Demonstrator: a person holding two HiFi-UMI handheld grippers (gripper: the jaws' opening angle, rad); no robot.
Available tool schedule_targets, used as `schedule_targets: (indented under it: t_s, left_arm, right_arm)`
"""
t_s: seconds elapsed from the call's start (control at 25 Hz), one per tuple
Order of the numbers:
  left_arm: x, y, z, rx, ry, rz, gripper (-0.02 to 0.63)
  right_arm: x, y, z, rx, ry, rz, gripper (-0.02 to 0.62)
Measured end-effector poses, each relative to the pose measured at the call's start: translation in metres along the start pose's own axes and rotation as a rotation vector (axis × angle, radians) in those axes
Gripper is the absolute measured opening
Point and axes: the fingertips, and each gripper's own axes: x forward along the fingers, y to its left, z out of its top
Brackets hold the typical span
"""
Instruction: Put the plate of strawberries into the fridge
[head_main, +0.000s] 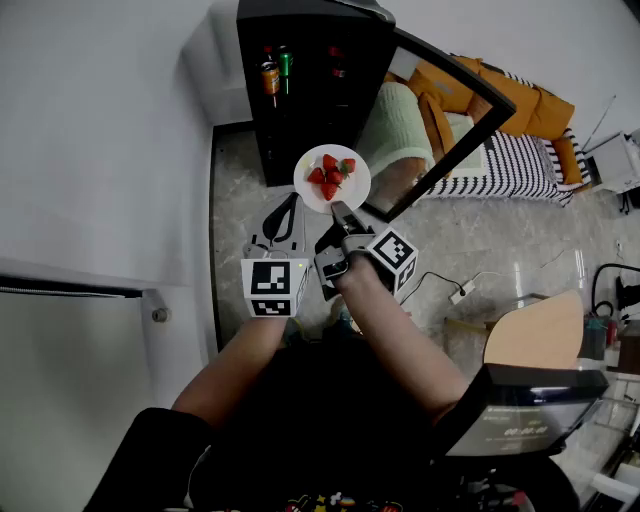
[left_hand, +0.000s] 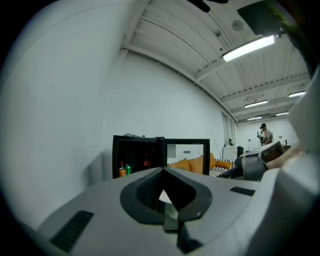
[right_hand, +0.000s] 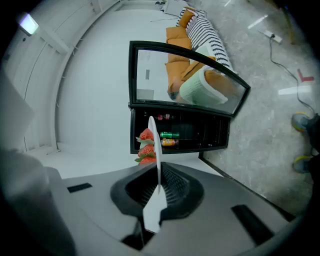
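While the right tongs (head_main: 340, 212) clench the near rim of one round white plate (head_main: 358, 188), the plate hangs level just in front of the open fridge (head_main: 300, 100), outside its cabinet. In the right gripper view those tongs (right_hand: 159, 175) pinch the thin, smooth plate (right_hand: 156, 145) edge-on between two ribbed dark pads. Red strawberries (head_main: 330, 177) with green caps lie clustered on it: five by the head view's count, though they sit too close together to be sure.

Beside them, the left tongs (head_main: 290, 205) are clenched with nothing in them; the left gripper view shows their tips (left_hand: 163, 172) meeting in a point. Each gripper carries one cube with black-and-white square markers (head_main: 274, 287).

One fridge stands there, a black box against the white wall, its single door (head_main: 440, 120) a glass pane in a black frame, swung wide. On a shelf inside are two cans, one orange (head_main: 269, 77) and one green (head_main: 285, 62), with small red-topped items above that are too small to tell. Beneath lies a floor (head_main: 490, 240) of grey mottled stone. An orange cushioned sofa (head_main: 520, 100) stands beyond the door.
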Motion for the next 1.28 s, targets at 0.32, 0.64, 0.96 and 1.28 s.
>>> schedule_targets:
  t_s: [0.32,0.64,0.96,1.28]
  left_arm:
    - [0.026,-0.013,-0.002,-0.004,0.023,0.013,0.005]
    - [0.055,-0.034,-0.006,-0.006,0.041,0.036,0.005]
    - [0.089,-0.06,-0.008,0.005,0.059,0.086,0.005]
    - [0.112,-0.076,-0.011,0.017,0.072,0.161,0.005]
  right_arm:
    - [0.012,0.0,0.027,0.013,0.009,-0.008,0.02]
    - [0.022,-0.01,0.056,0.02,0.051,-0.016,0.02]
    - [0.032,-0.017,0.095,0.03,0.111,-0.021,0.02]
    - [0.037,-0.025,0.129,0.036,0.176,-0.021,0.02]
